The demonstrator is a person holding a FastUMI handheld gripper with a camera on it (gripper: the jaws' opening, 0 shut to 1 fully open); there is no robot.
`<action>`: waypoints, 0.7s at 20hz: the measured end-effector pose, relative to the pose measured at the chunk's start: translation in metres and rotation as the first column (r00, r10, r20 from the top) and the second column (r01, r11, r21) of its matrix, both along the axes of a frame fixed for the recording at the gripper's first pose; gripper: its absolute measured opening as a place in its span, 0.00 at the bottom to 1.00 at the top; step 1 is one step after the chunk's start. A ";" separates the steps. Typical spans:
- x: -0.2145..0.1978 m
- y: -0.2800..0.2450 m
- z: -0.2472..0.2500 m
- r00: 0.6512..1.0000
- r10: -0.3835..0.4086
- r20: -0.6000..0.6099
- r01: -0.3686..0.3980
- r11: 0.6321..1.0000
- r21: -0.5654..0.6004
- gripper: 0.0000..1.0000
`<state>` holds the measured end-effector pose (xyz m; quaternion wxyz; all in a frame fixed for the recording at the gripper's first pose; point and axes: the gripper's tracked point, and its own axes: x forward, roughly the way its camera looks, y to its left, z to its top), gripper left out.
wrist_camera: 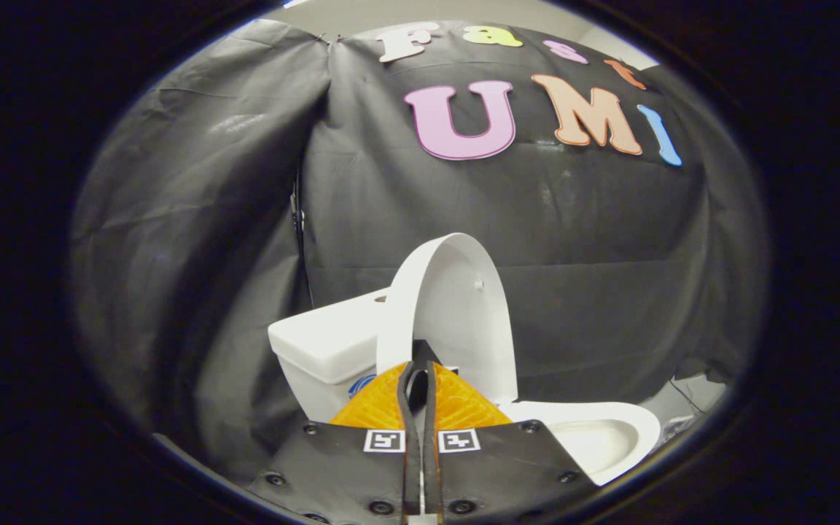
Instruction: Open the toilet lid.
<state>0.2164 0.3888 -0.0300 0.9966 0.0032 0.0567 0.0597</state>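
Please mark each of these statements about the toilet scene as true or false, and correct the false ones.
1. The white plastic toilet lid is raised, standing close to upright. True.
2. The claw has its fingers spread wide apart. False: they stand almost together, with a narrow gap, at the lid's lower edge.
3. The white ceramic toilet tank sits behind the raised lid. True.
4. The white toilet bowl is covered. False: its opening is exposed, beside the fingers.
5. The wall behind the toilet is white tile. False: it is a black cloth.
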 end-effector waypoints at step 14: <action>0.007 0.016 0.022 0.998 0.063 0.029 -0.061 0.994 -0.087 0.35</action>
